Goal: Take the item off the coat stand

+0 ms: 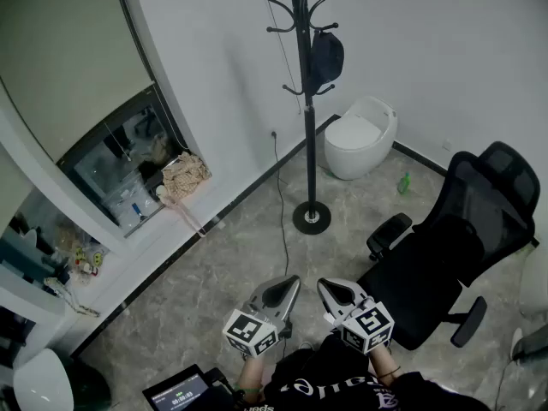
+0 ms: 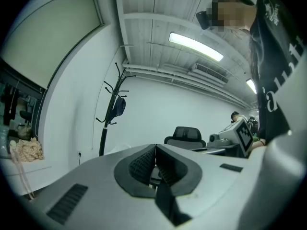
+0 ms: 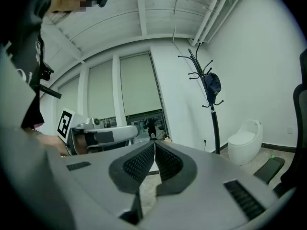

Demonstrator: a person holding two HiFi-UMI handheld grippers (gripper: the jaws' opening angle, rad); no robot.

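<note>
Grippers are hovering low and close to the person's body, well apart from the target. The left gripper (image 1: 284,293) and the right gripper (image 1: 334,293) are sitting side by side, each with its 2 jaws pressing together on nothing, which suits an approach that is not yet calling for a grasp. The dark rounded fabric item (image 1: 326,58), seemingly a cap or small bag, is hanging from 1 of the upper hooks on the right side of the tall black metal coat stand (image 1: 306,127). It is lying against the pole because the hook is carrying it by its top. The stand is resting on its round base near the white wall, with a white egg-shaped stool (image 1: 360,135) just beyond it and a black mesh office chair (image 1: 445,255) at the person's right. The task is, by my judgement, only starting: the person is likely needing to walk forward, clear of the chair, and open 1 gripper before lifting the item off its hook.
</note>
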